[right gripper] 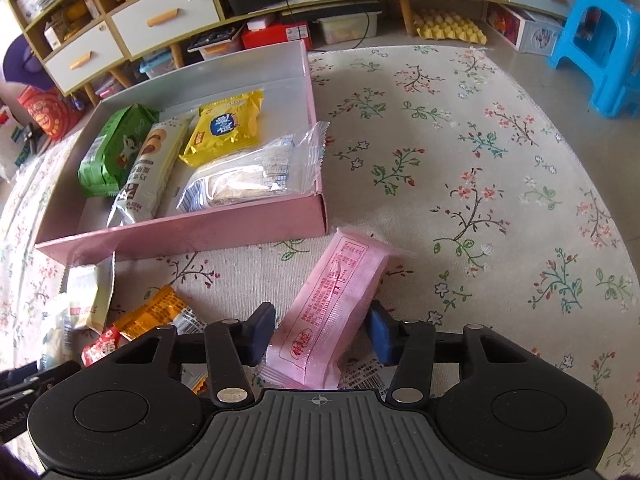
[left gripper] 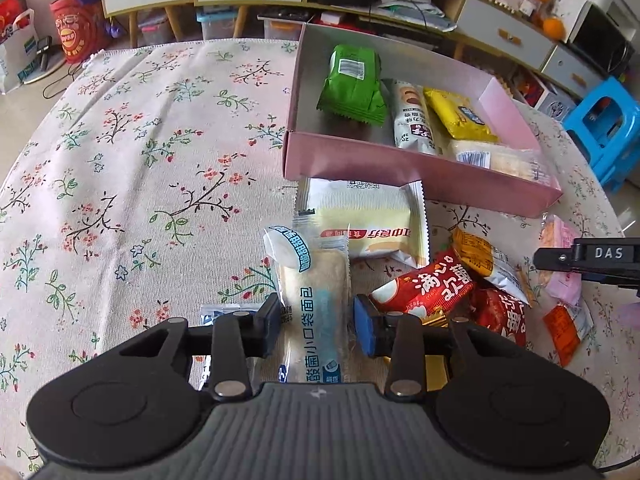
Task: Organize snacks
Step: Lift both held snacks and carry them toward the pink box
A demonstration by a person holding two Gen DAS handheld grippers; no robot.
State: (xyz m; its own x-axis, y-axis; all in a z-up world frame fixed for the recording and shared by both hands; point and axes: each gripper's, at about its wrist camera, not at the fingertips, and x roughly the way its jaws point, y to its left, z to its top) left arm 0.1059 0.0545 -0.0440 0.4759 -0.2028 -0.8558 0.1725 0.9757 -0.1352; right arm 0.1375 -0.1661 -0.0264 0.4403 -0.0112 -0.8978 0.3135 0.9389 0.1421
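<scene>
In the left wrist view, the left claw [left gripper: 316, 322] is seen astride a clear bread packet with blue print [left gripper: 314, 308] lying on the tabletop [left gripper: 140, 152]; the pads look near it but contact cannot be told, so the grip is judged unfinished. The pink box [left gripper: 400, 168], already holding a green packet [left gripper: 354, 82], sits just beyond. In the right wrist view, the right claw [right gripper: 320, 336] is spread around a pink wafer packet [right gripper: 334, 312], a gap showing at the right pad. Each packet should be squeezed mid-length before being lifted over the near wall.
</scene>
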